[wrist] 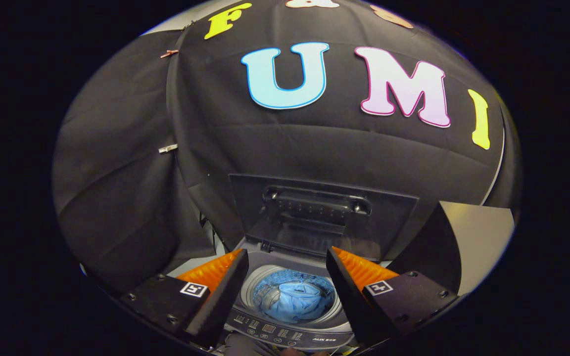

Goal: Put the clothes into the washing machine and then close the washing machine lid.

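The clothes [296, 302], a light blue bundle, lay down inside the drum [290, 295] of the washer [290, 332], crumpled in a heap near the middle of the round opening, with the drum's pale wall showing around them. No other garment could be seen outside the machine, so the first half of the task looked done, as far as this view showed. The lid [317, 217] stood raised at the washer's back edge, tilted up and away, its dark underside with a moulded recess facing the gripper; the closing step was therefore not yet done. Along the washer's front edge ran the control panel [285, 335], a dark strip with small buttons, too small to read. The gripper [287, 287] hung above the washer's front edge, looking down and forward over the opening; its fingers stood well apart and held nothing, and the drum and the clothes showed in the gap between them. The lid rose just beyond the fingertips, apart from them, with no contact visible. By judgement, what remained was to reach the lid's upper edge, draw it forward and down over the opening, and let it seat flat. A dark box or panel [443, 247] stood to the right of the washer, beside the lid, and might have crowded that side of the swing.
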`<state>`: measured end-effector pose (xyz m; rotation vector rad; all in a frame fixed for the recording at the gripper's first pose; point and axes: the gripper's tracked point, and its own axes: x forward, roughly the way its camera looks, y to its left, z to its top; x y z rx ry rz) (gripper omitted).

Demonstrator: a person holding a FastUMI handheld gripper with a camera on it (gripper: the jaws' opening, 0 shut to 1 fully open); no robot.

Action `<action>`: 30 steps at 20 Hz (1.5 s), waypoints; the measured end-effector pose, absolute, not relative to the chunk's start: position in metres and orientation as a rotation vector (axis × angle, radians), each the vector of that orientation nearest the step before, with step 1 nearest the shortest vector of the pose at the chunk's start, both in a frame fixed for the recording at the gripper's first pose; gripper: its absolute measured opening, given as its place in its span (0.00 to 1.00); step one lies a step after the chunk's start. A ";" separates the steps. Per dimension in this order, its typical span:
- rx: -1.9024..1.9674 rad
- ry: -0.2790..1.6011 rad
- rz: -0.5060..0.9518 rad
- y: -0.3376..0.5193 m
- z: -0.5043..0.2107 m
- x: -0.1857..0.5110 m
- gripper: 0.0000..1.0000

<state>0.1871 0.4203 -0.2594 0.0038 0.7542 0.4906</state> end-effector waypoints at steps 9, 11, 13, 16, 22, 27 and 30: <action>0.072 0.655 0.459 0.401 -0.225 0.232 0.99; 0.102 0.641 0.460 0.399 -0.221 0.247 0.99; 0.109 0.662 0.467 0.396 -0.223 0.258 0.99; 0.090 0.650 0.484 0.392 -0.220 0.278 0.99; 0.118 0.684 0.421 0.389 -0.230 0.326 0.99; 0.203 0.655 0.361 0.399 -0.242 0.387 0.98; 0.283 0.681 0.369 0.414 -0.269 0.400 0.99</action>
